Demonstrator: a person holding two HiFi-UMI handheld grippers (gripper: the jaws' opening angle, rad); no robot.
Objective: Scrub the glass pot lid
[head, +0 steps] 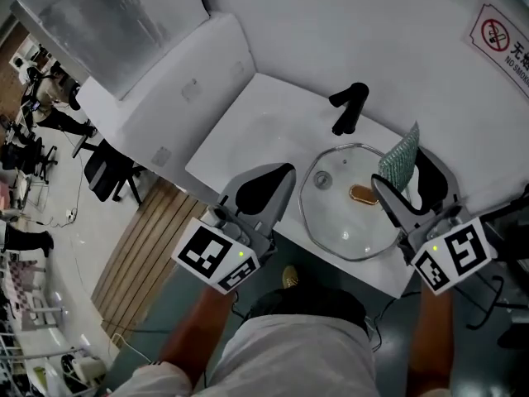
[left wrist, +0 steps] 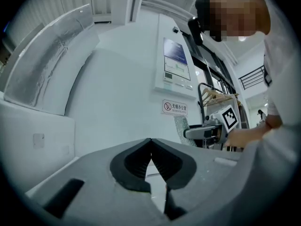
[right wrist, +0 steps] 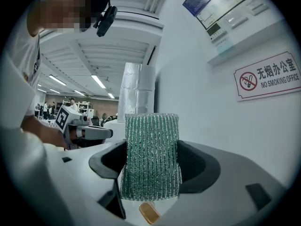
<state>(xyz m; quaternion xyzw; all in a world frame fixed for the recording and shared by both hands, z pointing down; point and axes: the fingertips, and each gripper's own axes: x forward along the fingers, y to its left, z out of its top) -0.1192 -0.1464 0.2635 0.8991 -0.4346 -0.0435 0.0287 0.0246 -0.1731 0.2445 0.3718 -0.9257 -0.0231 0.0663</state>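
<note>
1. Lying flat on the white counter (head: pixel 248 122), knob (head: pixel 362 193) up, the glass lid (head: pixel 331 213) sits between both grippers, just in front of the black tap (head: pixel 349 106)
2. Clamped in the jaws of the right gripper (head: pixel 407 174) is a green scrub pad (right wrist: pixel 150 157), standing upright near the lid's right edge
3. Over on the other side, the left gripper (left wrist: pixel 150 144) has its jaws pressed together on nothing, just beside the lid's left rim
4. My read: the glass is stiff, fairly heavy and breakable, and slick once wet, so it is likely to skate under the pad
5. Best hold looks like the knob, or a press at the rim to pin it
</note>
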